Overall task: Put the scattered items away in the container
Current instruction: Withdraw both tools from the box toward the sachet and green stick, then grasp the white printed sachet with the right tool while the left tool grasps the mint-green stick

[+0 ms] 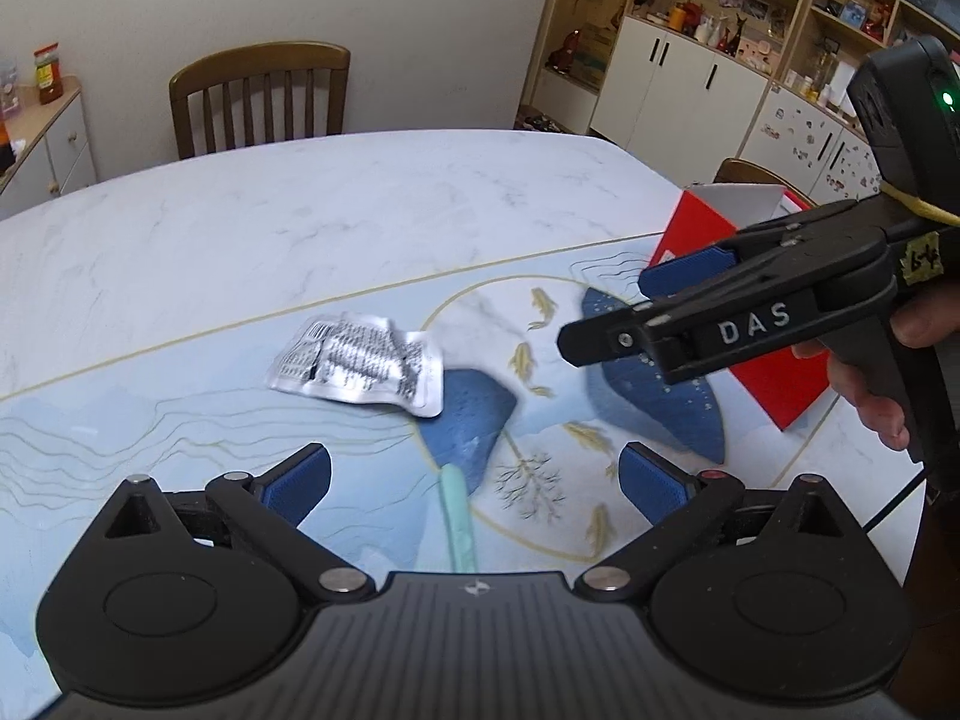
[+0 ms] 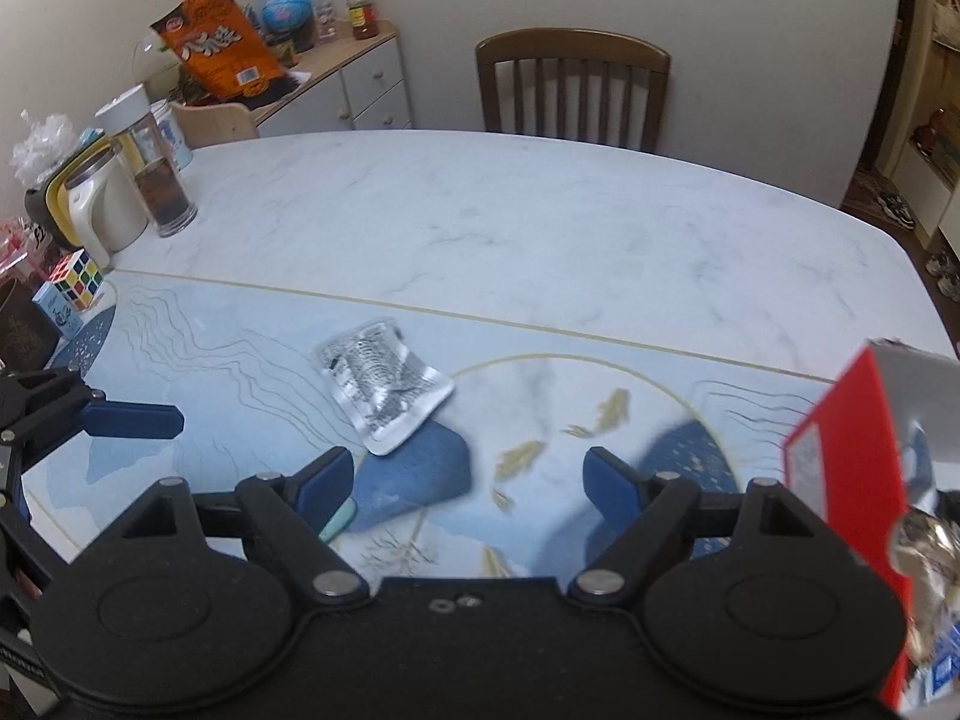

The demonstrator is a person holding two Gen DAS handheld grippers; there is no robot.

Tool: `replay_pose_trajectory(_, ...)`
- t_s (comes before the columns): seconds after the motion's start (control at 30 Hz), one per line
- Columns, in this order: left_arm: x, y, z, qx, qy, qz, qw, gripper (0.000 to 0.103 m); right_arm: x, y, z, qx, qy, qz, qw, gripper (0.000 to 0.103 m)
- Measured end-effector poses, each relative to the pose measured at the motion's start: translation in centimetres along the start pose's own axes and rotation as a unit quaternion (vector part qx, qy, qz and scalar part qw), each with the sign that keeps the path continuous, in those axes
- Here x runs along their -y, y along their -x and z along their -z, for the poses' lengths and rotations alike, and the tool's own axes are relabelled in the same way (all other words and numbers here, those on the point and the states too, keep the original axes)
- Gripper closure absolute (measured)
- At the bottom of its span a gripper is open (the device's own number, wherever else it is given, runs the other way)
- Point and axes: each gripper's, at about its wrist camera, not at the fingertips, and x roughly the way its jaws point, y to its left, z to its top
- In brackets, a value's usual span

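Observation:
A crumpled silver foil blister pack lies on the blue fish-pattern mat. A mint-green stick lies on the mat just below it, partly hidden under my grippers. The red open box stands at the right with foil packs inside. My left gripper hovers open over the stick, with nothing between its pads. My right gripper is open and empty, between the foil pack and the box. A blue finger of the left gripper shows at the left.
The marble table carries a glass jar, a white jug and a puzzle cube at its far left. A wooden chair stands behind the table. Cabinets line the far right wall.

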Motion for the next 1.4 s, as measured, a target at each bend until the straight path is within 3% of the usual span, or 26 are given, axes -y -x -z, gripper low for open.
replay_pose_trajectory(0.53,-3.3,-2.7,2.9,-0.003,0.023,0.0,0.9997,0.0,-3.4,-5.8,-2.3,-0.024,0.055,-0.021,0.998,0.019)
replay_pose_trajectory(0.87,-3.1,-4.8,4.2,-0.017,0.033,-0.003,0.9993,0.0,-4.5,-9.3,-3.4,-0.04,0.103,-0.026,0.994,0.019)
replay_pose_trajectory(1.4,-0.5,-6.6,4.6,-0.007,-0.019,-0.049,0.9986,0.002,-5.3,-12.6,-3.6,-0.053,0.164,-0.043,0.984,0.021)
